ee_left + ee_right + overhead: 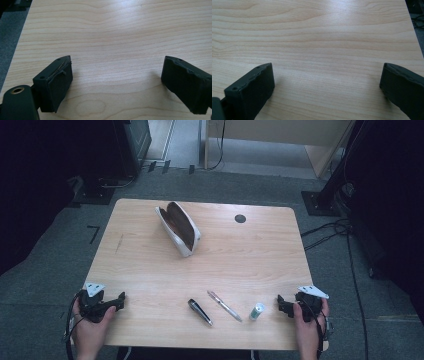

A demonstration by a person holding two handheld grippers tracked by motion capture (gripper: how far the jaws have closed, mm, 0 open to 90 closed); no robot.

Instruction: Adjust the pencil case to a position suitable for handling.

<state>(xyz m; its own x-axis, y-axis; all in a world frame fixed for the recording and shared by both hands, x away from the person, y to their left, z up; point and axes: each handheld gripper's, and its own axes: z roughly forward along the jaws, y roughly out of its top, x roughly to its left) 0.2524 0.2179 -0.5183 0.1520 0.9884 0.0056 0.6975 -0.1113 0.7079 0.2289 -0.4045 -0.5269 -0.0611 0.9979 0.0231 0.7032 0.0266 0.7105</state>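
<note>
An open white pencil case (179,228) with a dark brown inside lies at the table's far middle. Near the front edge lie a black pen (199,311), a thin silver pen (224,306) and a small white and green tube (257,311). My left gripper (120,301) rests at the front left corner, held in a hand and pointing right. In the left gripper view its jaws (117,62) stand wide apart over bare wood. My right gripper (281,304) sits at the front right, just right of the tube. Its jaws (327,67) are spread wide with nothing between them.
The wooden table (150,265) has a dark round grommet (240,218) at its far right. Grey carpet surrounds it, with cables (330,232) on the floor to the right and dark equipment stands (100,185) at the back left.
</note>
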